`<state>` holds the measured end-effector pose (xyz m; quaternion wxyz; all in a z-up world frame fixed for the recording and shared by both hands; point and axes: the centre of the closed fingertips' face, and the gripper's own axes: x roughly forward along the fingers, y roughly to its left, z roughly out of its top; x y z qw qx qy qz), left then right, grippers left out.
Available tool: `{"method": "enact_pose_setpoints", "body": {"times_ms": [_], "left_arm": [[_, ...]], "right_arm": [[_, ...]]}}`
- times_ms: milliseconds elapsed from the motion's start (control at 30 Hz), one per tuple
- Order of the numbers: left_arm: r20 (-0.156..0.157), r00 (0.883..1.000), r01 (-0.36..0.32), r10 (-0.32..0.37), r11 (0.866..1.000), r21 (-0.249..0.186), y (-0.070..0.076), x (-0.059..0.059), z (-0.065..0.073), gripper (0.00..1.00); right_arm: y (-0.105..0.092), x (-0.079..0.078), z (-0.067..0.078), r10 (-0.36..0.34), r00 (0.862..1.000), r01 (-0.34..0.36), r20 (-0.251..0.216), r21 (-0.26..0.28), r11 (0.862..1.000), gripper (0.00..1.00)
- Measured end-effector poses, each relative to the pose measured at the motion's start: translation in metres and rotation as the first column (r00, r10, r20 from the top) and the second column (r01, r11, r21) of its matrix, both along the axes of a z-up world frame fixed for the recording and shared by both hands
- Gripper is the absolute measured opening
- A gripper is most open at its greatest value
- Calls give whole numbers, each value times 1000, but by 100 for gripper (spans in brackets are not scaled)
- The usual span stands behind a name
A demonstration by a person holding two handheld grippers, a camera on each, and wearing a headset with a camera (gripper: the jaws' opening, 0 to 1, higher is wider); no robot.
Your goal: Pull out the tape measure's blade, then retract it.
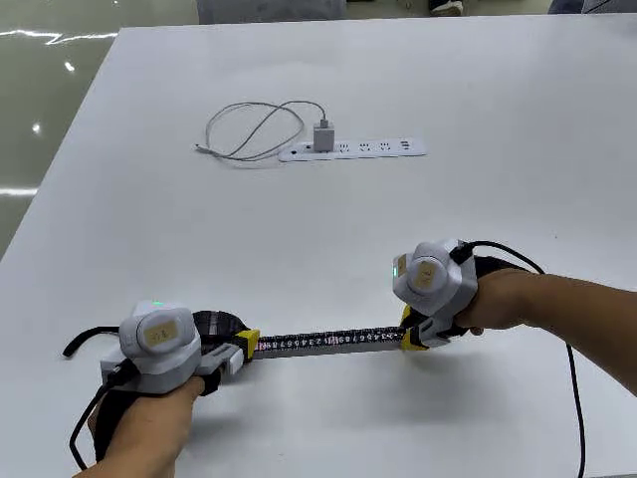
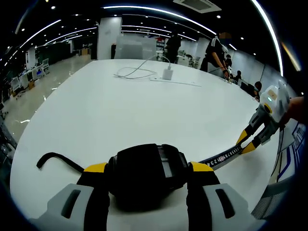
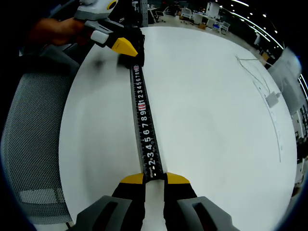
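The black tape measure case (image 1: 217, 327) lies low on the white table (image 1: 299, 229), and my left gripper (image 1: 239, 349) is shut around it. In the left gripper view the case (image 2: 147, 175) sits between the yellow-tipped fingers (image 2: 96, 167). The dark blade (image 1: 328, 341) with white numbers runs flat over the table to the right. My right gripper (image 1: 413, 337) is shut on its end. In the right gripper view the blade (image 3: 143, 120) leads away from my right gripper (image 3: 154, 178) to the case (image 3: 132, 48), with the left gripper (image 3: 113, 41) at the far end.
A white power strip (image 1: 353, 149) with a plugged charger (image 1: 323, 134) and a looped white cable (image 1: 254, 129) lies at the table's middle back. The case's black strap (image 1: 85, 339) trails left. A grey mesh chair (image 3: 33, 144) stands beside the table.
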<state>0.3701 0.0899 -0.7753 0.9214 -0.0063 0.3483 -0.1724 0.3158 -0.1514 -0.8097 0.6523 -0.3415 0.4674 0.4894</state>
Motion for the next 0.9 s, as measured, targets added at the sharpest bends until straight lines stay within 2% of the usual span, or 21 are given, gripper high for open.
{"method": "enact_pose_setpoints", "body": {"times_ms": [567,633,800,900], "left_arm": [[-26,1000,8,-8,1000,-18,0,0,-1,61],[-28,1000,8,-8,1000,-19,0,0,-1,61],[-34,999,13,-14,1000,-20,0,0,-1,61],[-35,999,13,-14,1000,-23,0,-1,-1,61]], "right_arm": [[6,1,0,10,1000,-10,-1,13,1000,10],[7,1,0,39,999,-39,7,18,999,10],[9,1,0,54,999,-54,3,16,998,10],[11,2,1,30,1000,-30,-6,10,1000,10]]}}
